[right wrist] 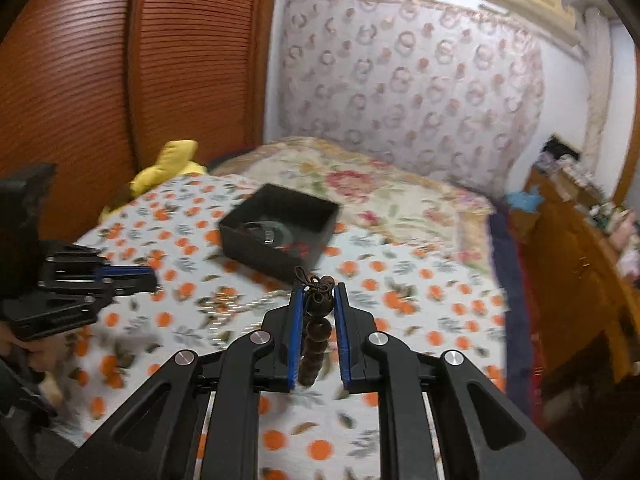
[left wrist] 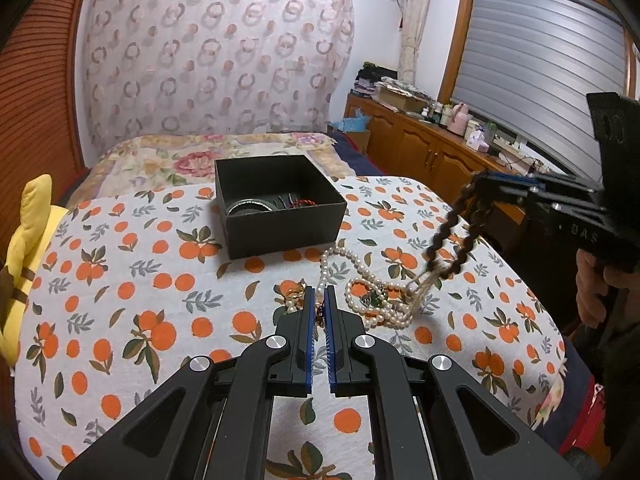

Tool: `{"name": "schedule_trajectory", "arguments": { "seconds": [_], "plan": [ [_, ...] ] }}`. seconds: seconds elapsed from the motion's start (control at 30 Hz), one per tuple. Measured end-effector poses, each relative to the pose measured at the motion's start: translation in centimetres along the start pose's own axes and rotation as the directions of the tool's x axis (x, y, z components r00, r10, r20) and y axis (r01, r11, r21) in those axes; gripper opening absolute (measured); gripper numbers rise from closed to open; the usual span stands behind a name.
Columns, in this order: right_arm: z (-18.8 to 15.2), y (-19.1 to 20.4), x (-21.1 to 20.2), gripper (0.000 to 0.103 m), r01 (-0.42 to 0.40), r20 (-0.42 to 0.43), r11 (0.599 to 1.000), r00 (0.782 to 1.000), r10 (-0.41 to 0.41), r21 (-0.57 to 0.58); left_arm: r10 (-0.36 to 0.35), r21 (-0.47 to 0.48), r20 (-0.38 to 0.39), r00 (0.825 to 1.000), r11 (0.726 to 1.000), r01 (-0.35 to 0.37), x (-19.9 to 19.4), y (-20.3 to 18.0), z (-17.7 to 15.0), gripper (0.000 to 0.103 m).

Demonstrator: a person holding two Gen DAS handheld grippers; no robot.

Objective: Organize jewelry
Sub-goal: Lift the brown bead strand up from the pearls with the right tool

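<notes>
A black open box (left wrist: pixel 280 208) sits on the orange-print cloth (left wrist: pixel 120 280) and holds a dark bangle (left wrist: pixel 250 205) and a red cord piece (left wrist: pixel 300 202). It also shows in the right wrist view (right wrist: pixel 280 232). A pearl necklace (left wrist: pixel 360 292) lies tangled with other small jewelry in front of the box. My left gripper (left wrist: pixel 319 292) hovers low over small gold pieces (left wrist: pixel 294 294), jaws nearly closed, nothing clearly held. My right gripper (right wrist: pixel 319 292) is shut on a dark wooden bead bracelet (right wrist: pixel 316 336), lifted above the cloth; the bracelet hangs at right in the left wrist view (left wrist: pixel 452 236).
A yellow plush toy (left wrist: pixel 28 248) lies at the cloth's left edge. A floral blanket (left wrist: pixel 192 160) lies behind the box. A wooden cabinet (left wrist: pixel 420 148) with clutter stands at the right. Wooden slatted doors (right wrist: pixel 120 80) stand at the left.
</notes>
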State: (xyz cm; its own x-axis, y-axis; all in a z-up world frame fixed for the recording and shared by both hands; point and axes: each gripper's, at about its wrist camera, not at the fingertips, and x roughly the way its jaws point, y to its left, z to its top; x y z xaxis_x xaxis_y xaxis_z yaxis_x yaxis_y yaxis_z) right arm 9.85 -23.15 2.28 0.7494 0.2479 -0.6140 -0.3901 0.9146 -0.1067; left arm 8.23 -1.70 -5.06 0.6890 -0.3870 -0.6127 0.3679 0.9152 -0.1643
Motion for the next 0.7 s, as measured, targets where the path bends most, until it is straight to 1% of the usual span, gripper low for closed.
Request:
{"name": "schedule_trajectory", "arguments": {
  "seconds": [0.1, 0.17, 0.27, 0.4, 0.43, 0.47, 0.5, 0.53, 0.7],
  "plan": [
    [0.5, -0.6, -0.5, 0.017, -0.012, 0.023, 1.0, 1.0, 0.012, 0.027, -0.001, 0.0, 0.0, 1.0, 1.0, 0.001, 0.0, 0.0, 0.0, 0.004],
    [0.8, 0.3, -0.6, 0.017, -0.035, 0.032, 0.999, 0.999, 0.035, 0.008, -0.002, 0.001, -0.001, 1.0, 1.0, 0.002, 0.1, -0.1, -0.1, 0.004],
    [1.0, 2.4, -0.4, 0.017, -0.09, 0.031, 0.995, 0.995, 0.091, -0.031, 0.003, 0.002, -0.008, 1.0, 1.0, -0.003, 0.3, 0.0, -0.2, 0.004],
    [1.0, 3.5, -0.2, 0.017, -0.113, 0.022, 0.993, 0.993, 0.114, -0.044, 0.017, 0.004, -0.031, 0.999, 1.0, -0.016, 0.8, 0.1, -0.4, 0.004],
    [1.0, 3.6, 0.0, 0.017, -0.117, 0.017, 0.992, 0.993, 0.118, -0.042, 0.026, 0.002, -0.039, 0.999, 1.0, -0.026, 1.0, 0.1, -0.5, 0.011],
    [0.9, 3.5, 0.2, 0.017, -0.124, 0.013, 0.992, 0.992, 0.124, -0.035, 0.029, -0.001, -0.042, 0.999, 1.0, -0.029, 1.1, 0.2, -0.6, 0.027],
    [0.9, 3.5, 0.3, 0.017, -0.13, 0.01, 0.991, 0.991, 0.13, -0.028, 0.028, -0.003, -0.038, 0.999, 1.0, -0.028, 1.1, 0.3, -0.6, 0.033],
    [0.9, 3.4, 0.4, 0.017, -0.135, 0.008, 0.991, 0.991, 0.135, -0.022, 0.03, -0.001, -0.033, 0.999, 1.0, -0.03, 1.0, 0.2, -0.7, 0.036],
    [1.3, 3.3, 0.2, 0.017, -0.151, 0.017, 0.988, 0.988, 0.151, -0.013, -0.007, 0.013, -0.051, 0.999, 1.0, 0.008, 1.5, -0.6, -1.3, 0.036]
  ]
}}
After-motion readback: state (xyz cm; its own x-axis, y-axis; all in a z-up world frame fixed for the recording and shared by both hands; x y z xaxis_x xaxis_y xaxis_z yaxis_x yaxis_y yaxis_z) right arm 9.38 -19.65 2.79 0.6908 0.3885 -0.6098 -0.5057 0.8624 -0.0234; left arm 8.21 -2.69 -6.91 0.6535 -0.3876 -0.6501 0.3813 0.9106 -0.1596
